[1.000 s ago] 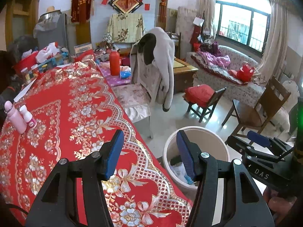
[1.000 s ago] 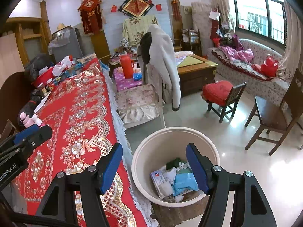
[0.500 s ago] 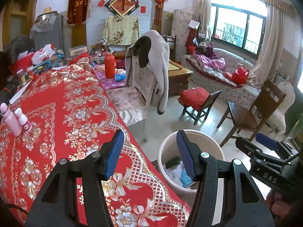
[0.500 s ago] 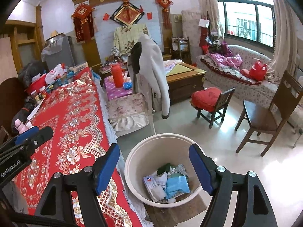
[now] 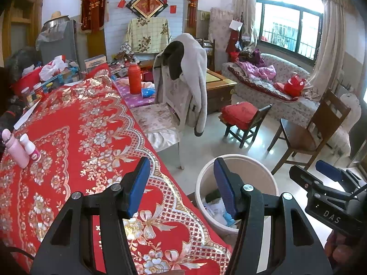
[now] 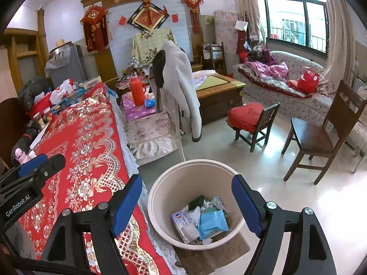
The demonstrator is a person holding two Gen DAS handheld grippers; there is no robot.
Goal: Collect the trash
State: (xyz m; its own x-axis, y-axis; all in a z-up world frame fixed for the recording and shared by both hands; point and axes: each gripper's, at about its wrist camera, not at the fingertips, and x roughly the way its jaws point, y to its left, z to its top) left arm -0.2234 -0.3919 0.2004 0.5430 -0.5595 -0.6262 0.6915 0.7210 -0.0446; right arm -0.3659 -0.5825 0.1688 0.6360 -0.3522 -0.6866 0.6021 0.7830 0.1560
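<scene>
Trash (image 6: 201,220) lies loosely heaped in the bottom of the beige bin (image 6: 174,183), which stands upright on the floor beside the red worktop (image 5: 75,142), its mouth facing up; a blue packet and a white carton lie flat on the heap. We hold the right gripper (image 6: 187,202) tilted down over the bin, jaws opening with nothing between them. Our left gripper (image 5: 181,184) slants down over the worktop's edge, jaws released and empty.

crumpled wrappers (image 6: 201,220) lie inside the upright beige bin (image 6: 174,183).
</scene>
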